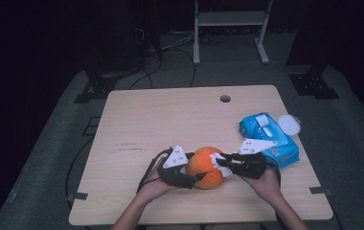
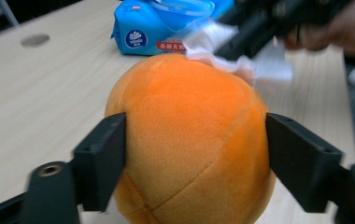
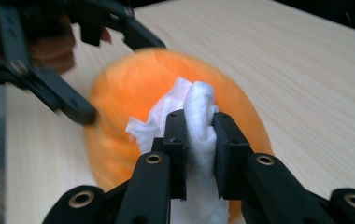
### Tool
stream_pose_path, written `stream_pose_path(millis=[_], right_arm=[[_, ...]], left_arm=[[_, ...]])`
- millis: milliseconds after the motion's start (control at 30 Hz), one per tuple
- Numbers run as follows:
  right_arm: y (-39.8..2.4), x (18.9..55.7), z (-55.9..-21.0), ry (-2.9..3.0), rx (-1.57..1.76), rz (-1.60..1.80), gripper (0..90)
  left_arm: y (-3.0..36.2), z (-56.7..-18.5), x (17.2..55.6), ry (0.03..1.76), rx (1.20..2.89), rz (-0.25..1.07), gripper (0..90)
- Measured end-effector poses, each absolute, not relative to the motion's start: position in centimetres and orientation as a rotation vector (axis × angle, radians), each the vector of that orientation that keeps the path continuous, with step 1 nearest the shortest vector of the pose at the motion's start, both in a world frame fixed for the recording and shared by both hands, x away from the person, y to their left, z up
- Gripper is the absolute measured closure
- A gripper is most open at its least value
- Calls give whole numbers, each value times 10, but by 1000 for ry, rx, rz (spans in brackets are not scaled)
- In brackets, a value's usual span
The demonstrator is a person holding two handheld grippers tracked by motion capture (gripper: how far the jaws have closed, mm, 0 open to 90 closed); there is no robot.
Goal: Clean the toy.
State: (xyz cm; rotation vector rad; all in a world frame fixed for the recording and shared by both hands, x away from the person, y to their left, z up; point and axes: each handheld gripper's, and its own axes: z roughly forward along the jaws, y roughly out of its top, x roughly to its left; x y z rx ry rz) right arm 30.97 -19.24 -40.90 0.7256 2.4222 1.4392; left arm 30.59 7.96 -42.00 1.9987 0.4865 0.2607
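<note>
In the lower centre of the high view, the left gripper pinches the orange plush ball. The right gripper pinches a white wipe against it. The wiping seems under way, not finished.

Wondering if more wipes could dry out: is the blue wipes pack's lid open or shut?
Open: on the wipes pack, the round white lid lies flipped out past its far corner.

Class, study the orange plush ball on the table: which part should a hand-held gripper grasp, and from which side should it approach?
Grip the orange plush ball across its widest middle, coming in level from its open left, as the left hand-held gripper does. It is round and soft, and the tissue covers its right.
</note>
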Motion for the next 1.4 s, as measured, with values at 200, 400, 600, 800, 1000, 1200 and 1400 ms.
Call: stream_pose_path(millis=[200, 400, 600, 800, 1000, 1200, 1400], right_arm=[[-182, 302, -402, 2407, 685, 1458, 764], [-169, 294, -394, 2409, 591, 1460, 764], [-187, 306, -407, 2418, 681, 1418, 764], [-184, 307, -407, 2423, 689, 1439, 763], [-172, 295, -388, 2408, 571, 1464, 763], [-200, 307, -399, 2407, 655, 1435, 764], [-208, 309, -402, 2408, 688, 1482, 764]], left_arm=[[74, -420, 303, 480, 2003, 311, 260], [73, -418, 298, 442, 2029, 349, 259], [80, -421, 313, 571, 2004, 261, 151], [76, -420, 308, 528, 2018, 296, 244], [63, -413, 293, 398, 2063, 351, 255], [72, -410, 301, 432, 2008, 281, 154], [70, -425, 314, 559, 1985, 124, 103]])
